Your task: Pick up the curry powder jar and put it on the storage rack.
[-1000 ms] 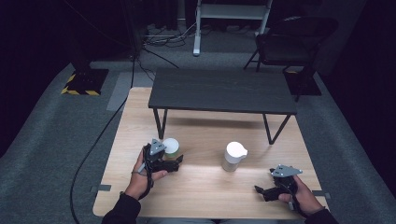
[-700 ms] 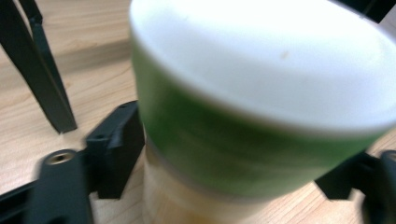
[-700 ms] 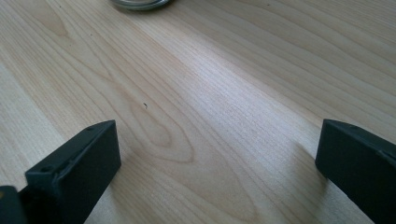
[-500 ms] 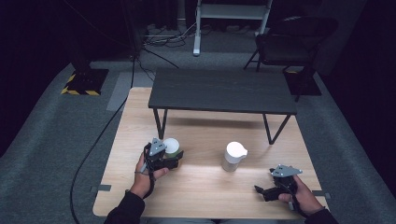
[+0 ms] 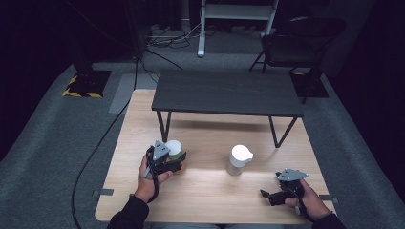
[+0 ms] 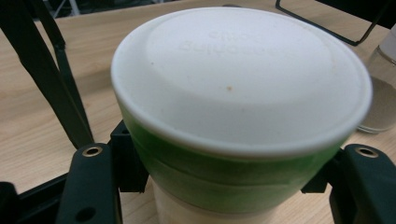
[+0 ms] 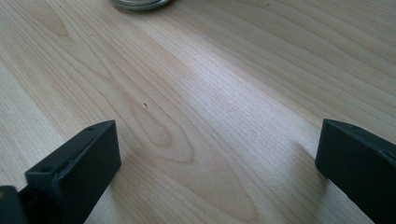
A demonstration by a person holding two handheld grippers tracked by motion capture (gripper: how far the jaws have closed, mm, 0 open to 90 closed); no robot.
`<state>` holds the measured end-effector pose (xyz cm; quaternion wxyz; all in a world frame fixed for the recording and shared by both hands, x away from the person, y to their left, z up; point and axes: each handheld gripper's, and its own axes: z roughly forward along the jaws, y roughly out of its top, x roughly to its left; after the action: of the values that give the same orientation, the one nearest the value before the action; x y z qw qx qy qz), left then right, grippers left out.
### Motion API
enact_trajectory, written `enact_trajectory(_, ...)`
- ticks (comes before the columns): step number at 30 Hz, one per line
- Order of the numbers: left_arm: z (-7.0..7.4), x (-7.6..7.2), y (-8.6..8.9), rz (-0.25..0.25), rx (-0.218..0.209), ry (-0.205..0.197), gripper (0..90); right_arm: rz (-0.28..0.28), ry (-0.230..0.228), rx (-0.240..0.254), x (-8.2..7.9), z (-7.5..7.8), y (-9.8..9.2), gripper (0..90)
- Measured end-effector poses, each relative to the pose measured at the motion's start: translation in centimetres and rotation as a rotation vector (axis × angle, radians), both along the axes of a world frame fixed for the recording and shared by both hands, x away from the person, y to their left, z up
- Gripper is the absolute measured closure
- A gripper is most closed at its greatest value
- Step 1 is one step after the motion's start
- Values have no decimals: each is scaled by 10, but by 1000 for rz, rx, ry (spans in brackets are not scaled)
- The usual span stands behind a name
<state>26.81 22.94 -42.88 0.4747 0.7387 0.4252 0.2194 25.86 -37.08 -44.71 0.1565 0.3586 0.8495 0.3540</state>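
While clamped between the two black jaws, which have just been closing, stands upright on the wooden bench (image 5: 210, 200), left of centre: a green container (image 5: 175, 151) with a white lid (image 6: 240, 74). Grips it low on the green band, below the lid rim, the left tool (image 5: 171, 161), pads pressing from both sides. Rests near the bench's right front corner the right tool (image 5: 267, 196), jaws spread wide with bare wood between them. Stands between the two tools, well apart from both, a clear jar (image 5: 238, 160) with a white cap and pale powder inside. Sits across the bench's far edge a small dark table (image 5: 229, 93).
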Motion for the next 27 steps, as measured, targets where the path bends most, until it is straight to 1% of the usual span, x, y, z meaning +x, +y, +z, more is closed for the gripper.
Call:
enact_trajectory(4, 5, -2, 2, 3, -4, -15, 351, 0, 0, 0, 0, 0, 0, 0)
enact_trajectory(7, 11, -4, 2, 4, 3, -26, 351, 0, 0, 0, 0, 0, 0, 0)
enact_trajectory(12, 23, -3, -5, 2, 27, -28, 351, 0, 0, 0, 0, 0, 0, 0)
enact_trajectory(17, 32, -2, -11, 0, 36, -32, 351, 0, 0, 0, 0, 0, 0, 0)
enact_trajectory(21, 38, 2, -15, 5, 30, -33, 350, 0, 0, 0, 0, 0, 0, 0)
enact_trajectory(23, 39, 4, -16, -2, 18, -36, 351, 0, 0, 0, 0, 0, 0, 0)
enact_trajectory(27, 44, 5, -16, -10, 4, -51, 351, 0, 0, 0, 0, 0, 0, 0)
